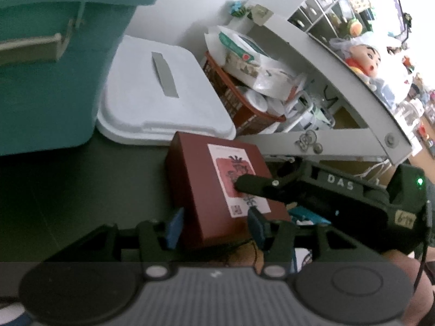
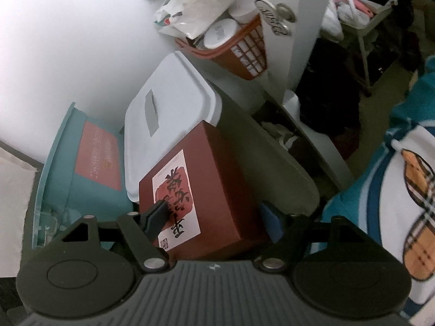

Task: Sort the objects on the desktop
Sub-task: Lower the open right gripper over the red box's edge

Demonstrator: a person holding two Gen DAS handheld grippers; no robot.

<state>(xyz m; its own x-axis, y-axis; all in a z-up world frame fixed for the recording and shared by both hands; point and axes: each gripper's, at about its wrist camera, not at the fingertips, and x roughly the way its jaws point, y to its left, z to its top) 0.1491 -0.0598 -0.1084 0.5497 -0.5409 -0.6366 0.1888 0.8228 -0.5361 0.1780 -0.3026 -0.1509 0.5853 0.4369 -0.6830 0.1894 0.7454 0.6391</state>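
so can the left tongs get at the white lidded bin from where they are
Probably not directly. The left tongs are closed on the dark red box, which sits between them and the white bin. The right tongs grip the same box too, so it would need setting down first.

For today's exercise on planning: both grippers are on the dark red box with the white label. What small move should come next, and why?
Probably lift the dark red box slightly, both grippers together. The left gripper and right gripper each straddle it, and the open teal bin beyond the white lidded container looks a likely destination.
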